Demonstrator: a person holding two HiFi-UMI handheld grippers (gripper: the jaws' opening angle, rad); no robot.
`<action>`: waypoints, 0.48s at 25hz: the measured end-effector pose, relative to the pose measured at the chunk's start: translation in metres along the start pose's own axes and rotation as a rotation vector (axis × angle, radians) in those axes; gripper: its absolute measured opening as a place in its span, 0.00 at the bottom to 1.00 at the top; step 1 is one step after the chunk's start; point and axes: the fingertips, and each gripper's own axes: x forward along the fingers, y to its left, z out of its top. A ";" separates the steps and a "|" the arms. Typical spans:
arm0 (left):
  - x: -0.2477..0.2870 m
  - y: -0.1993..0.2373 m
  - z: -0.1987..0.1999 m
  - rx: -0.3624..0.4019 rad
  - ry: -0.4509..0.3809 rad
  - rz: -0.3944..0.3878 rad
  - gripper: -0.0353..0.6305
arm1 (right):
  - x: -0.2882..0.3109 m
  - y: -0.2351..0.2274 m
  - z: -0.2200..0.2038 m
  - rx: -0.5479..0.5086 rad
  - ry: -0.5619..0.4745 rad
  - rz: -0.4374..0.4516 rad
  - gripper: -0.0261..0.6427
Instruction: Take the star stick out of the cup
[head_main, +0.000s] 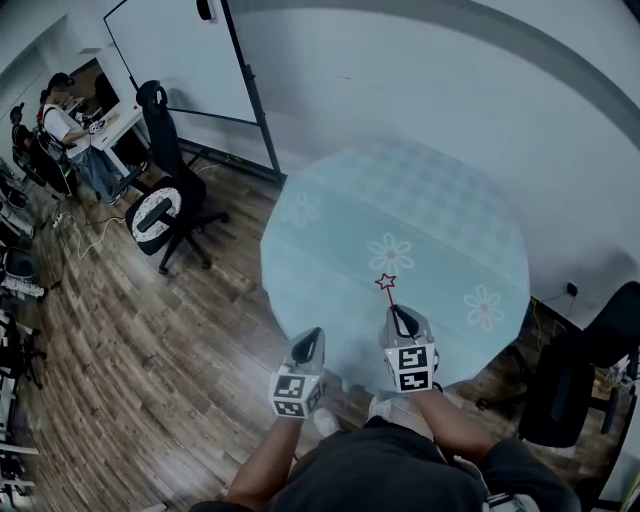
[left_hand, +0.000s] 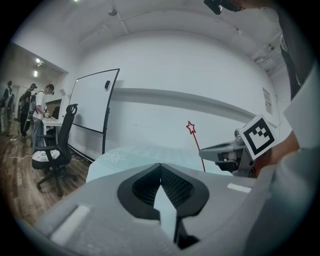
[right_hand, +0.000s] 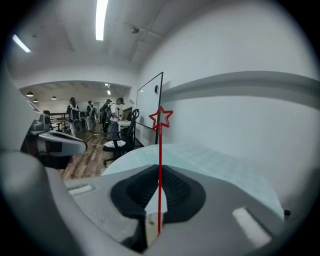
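My right gripper (right_hand: 159, 189) was clamped tight on the star stick (right_hand: 160, 150), pinching the thin red shaft near its bottom end, with the star poking out well past the jaw tips. I had it over the near edge of the round table (head_main: 430, 200) with the pale flowery cloth. My left gripper (left_hand: 161, 169) was closed up too, nothing in it, just beside the right one.

One red star stick (head_main: 387, 288), two grippers, left gripper (head_main: 310, 338) and right gripper (head_main: 399, 315), one round surface (head_main: 440, 200), three flower prints (head_main: 390, 252), one whiteboard (head_main: 180, 55), two office chairs (head_main: 160, 200)
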 end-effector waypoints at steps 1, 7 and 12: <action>-0.002 0.000 0.005 0.003 -0.008 -0.002 0.06 | -0.004 0.000 0.008 0.005 -0.025 -0.003 0.07; -0.007 -0.003 0.040 -0.002 -0.065 -0.002 0.06 | -0.028 0.000 0.060 0.056 -0.164 0.006 0.07; -0.004 -0.007 0.076 0.004 -0.149 -0.015 0.06 | -0.047 -0.005 0.105 0.089 -0.281 0.008 0.07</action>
